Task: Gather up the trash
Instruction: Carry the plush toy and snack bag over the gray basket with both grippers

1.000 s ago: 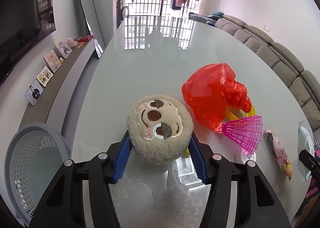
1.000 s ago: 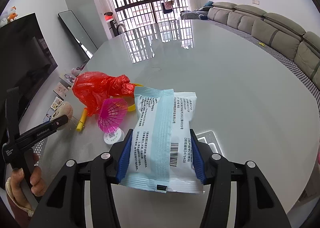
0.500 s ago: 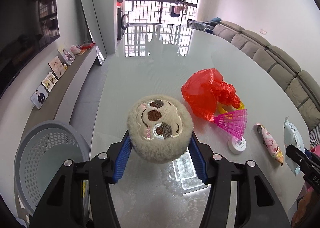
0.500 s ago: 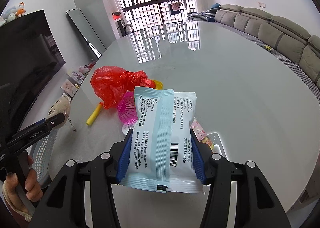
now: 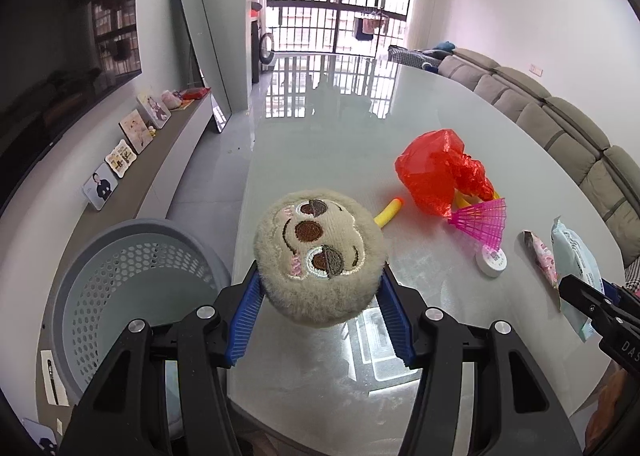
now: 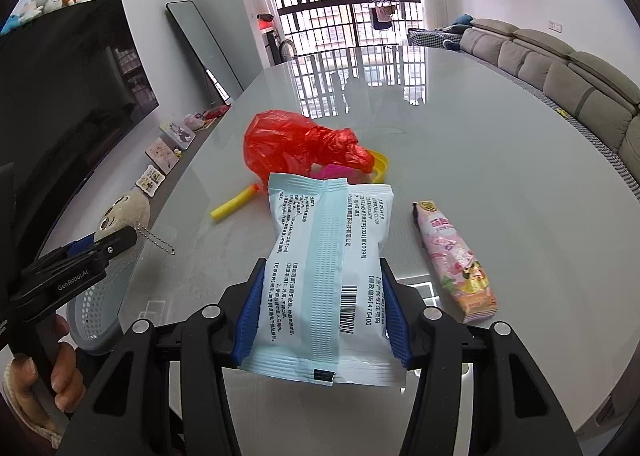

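Note:
My left gripper (image 5: 318,288) is shut on a round beige plush sloth face (image 5: 318,256), held above the table's left edge, beside a grey perforated basket (image 5: 120,288) on the floor. My right gripper (image 6: 320,296) is shut on a pale blue wipes packet (image 6: 324,276), held above the table. On the table lie a red plastic bag (image 5: 436,172), a yellow foam dart (image 5: 388,212), a pink fan (image 5: 480,220), a small white round lid (image 5: 491,261) and a pink snack wrapper (image 6: 456,260).
The glossy white table (image 6: 480,136) stretches far ahead. A grey sofa (image 5: 560,128) runs along the right. A low shelf with photo frames (image 5: 128,148), a TV and a leaning mirror (image 5: 200,48) stand on the left.
Both grippers have pulled back and leftward from the table with their loads. The basket now shows larger beside the left gripper, and the yellow dart and snack wrapper have come into view.

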A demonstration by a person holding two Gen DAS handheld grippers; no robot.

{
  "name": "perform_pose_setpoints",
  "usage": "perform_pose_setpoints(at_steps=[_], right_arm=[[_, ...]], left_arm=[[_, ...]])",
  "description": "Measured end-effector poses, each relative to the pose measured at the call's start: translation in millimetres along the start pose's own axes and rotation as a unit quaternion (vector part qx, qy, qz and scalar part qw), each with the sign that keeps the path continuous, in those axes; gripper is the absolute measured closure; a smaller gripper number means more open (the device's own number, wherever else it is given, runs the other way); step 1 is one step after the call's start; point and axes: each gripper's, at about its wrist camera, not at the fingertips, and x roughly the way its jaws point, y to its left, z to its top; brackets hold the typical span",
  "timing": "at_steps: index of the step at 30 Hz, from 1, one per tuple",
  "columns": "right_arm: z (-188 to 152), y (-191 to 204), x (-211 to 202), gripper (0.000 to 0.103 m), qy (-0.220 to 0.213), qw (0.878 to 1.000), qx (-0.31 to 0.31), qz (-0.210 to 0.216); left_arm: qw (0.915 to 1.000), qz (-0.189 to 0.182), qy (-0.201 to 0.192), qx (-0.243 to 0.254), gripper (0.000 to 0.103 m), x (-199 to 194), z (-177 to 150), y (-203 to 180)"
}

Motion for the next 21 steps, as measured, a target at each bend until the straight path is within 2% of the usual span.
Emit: perform_pose_setpoints(at_steps=[10, 21], right_arm=[[5.2, 64.6, 13.3, 0.052, 0.006, 0.998, -0.05, 0.042], [17.7, 139.2, 40.5, 0.052, 0.019, 0.99, -0.107, 0.087]], left_arm=[[0.9992, 0.034, -0.004, -0.018, 0.048, -10.0, -12.7, 49.6], [0.9968, 0.063, -0.001, -0.05, 0.048, -10.9, -20.7, 108.6]])
